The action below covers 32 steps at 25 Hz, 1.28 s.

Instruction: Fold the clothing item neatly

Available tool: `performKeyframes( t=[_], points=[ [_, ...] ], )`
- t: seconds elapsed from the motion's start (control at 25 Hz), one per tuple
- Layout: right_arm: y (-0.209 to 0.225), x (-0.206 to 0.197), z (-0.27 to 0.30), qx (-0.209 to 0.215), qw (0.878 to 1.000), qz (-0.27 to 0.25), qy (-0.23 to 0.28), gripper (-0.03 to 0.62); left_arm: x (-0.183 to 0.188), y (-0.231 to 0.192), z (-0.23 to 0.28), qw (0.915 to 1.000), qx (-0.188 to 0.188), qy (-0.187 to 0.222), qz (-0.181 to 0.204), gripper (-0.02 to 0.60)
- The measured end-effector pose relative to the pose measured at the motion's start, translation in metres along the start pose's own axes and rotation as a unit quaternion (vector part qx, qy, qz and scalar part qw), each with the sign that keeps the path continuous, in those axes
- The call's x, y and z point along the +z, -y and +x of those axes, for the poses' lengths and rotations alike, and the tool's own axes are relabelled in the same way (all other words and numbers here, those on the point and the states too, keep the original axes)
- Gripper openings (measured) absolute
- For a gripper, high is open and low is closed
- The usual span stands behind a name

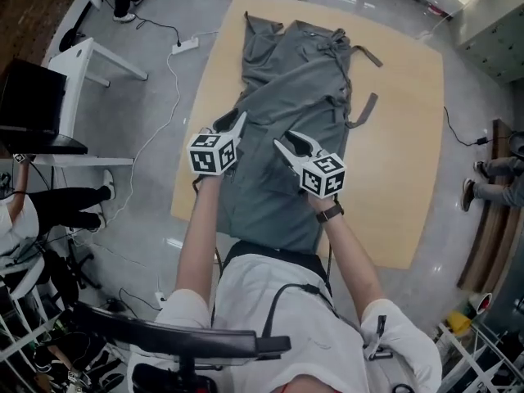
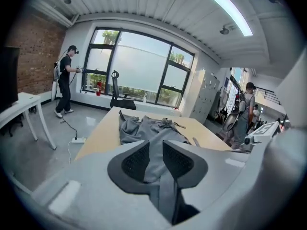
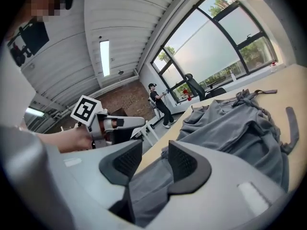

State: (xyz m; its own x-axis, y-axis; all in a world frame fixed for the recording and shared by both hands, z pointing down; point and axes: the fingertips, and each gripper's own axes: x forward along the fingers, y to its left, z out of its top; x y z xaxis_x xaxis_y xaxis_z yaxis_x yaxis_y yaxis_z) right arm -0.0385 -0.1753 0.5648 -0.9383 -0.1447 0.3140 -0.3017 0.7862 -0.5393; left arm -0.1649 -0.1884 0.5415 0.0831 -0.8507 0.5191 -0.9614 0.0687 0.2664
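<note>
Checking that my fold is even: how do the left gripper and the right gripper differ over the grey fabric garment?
The left gripper sits at the grey fabric garment's left edge; the right gripper is over its middle. The left gripper's tips reach farther up the tan wooden table than the right gripper's. In the head view the left gripper angles rightward and the right gripper leftward. Both are closed on that garment.
</note>
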Motion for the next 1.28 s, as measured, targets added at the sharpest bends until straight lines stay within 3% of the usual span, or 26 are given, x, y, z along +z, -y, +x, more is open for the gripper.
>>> performKeyframes(
  t=[0.36,0.48,0.6,0.68,0.72,0.84,0.88,0.92,0.96,1.04,1.12,1.16,1.2,1.28],
  points=[
    [0.026,0.036,0.052,-0.04,0.999,0.007,0.025,0.166,0.091,-0.079,0.133,0.9985,-0.041,-0.003,0.035,0.092],
    [0.039,0.049,0.066,-0.053,0.998,-0.001,0.038,0.166,0.099,-0.123,0.194,0.9938,-0.024,-0.042,0.1,0.095],
    [0.058,0.055,0.071,-0.072,0.996,0.012,0.051,0.166,0.099,-0.152,0.25,0.9776,-0.028,-0.087,0.19,0.15],
    [0.068,0.056,0.071,-0.086,0.995,0.02,0.056,0.166,0.099,-0.17,0.284,0.9557,-0.022,-0.107,0.273,0.172],
    [0.072,0.055,0.072,-0.091,0.994,0.023,0.056,0.166,0.099,-0.18,0.299,0.9379,-0.013,-0.116,0.327,0.173],
    [0.077,0.05,0.073,-0.102,0.993,0.029,0.053,0.166,0.097,-0.199,0.337,0.8611,0.002,-0.147,0.487,0.173],
    [0.076,0.048,0.073,-0.105,0.993,0.031,0.051,0.166,0.094,-0.201,0.348,0.8377,-0.005,-0.155,0.524,0.173],
    [0.075,0.046,0.074,-0.107,0.992,0.034,0.049,0.166,0.091,-0.202,0.357,0.8193,-0.016,-0.162,0.55,0.173],
    [0.074,0.044,0.073,-0.11,0.992,0.037,0.049,0.166,0.088,-0.201,0.366,0.8061,-0.028,-0.169,0.567,0.175],
    [0.071,0.04,0.071,-0.115,0.991,0.044,0.047,0.166,0.08,-0.198,0.378,0.7907,-0.052,-0.181,0.583,0.173],
    [0.071,0.033,0.066,-0.122,0.99,0.048,0.041,0.166,0.071,-0.195,0.385,0.7894,-0.068,-0.196,0.578,0.105],
    [0.072,0.03,0.064,-0.126,0.99,0.05,0.039,0.166,0.067,-0.195,0.387,0.7954,-0.071,-0.204,0.566,0.035],
    [0.074,0.029,0.061,-0.13,0.989,0.053,0.039,0.166,0.064,-0.196,0.386,0.8058,-0.073,-0.21,0.549,0.014],
    [0.077,0.029,0.055,-0.135,0.988,0.061,0.044,0.164,0.065,-0.196,0.378,0.8408,-0.076,-0.214,0.491,0.012]
  ],
)
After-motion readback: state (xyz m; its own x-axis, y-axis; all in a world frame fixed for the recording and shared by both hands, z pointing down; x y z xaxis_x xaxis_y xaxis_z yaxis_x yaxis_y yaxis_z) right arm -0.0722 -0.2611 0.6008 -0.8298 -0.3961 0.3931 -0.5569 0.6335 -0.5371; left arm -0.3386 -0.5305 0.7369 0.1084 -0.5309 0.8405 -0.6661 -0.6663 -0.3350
